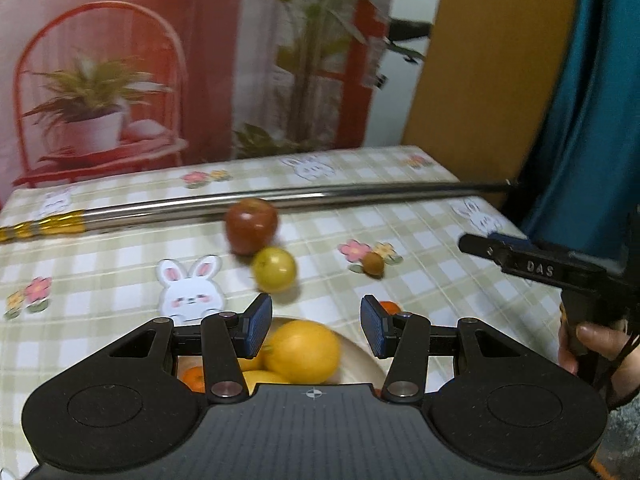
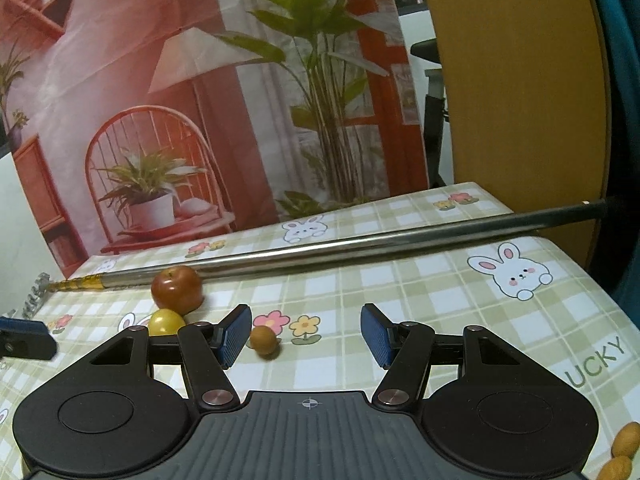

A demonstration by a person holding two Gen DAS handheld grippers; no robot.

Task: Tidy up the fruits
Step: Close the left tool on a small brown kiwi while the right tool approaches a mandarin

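My left gripper [image 1: 316, 330] body hides most of the plate [image 1: 360, 354]; the orange [image 1: 304, 350] is cut at 6 o'clock, and a mandarin [image 1: 194, 376] shows only as a sliver. The apple [image 1: 251, 225] and yellow fruit [image 1: 275, 270] are motion-blurred. In the right view, my finger covers the yellow fruit's lower half; two small brown fruits [image 2: 624, 446] are clipped at 4 o'clock.

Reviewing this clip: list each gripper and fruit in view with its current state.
left gripper: open, empty, above the plate
right gripper: open, empty
plate: holds yellow and orange fruit
red apple: loose on cloth, by the metal rod
yellow fruit: loose on cloth
small brown fruit: loose on cloth
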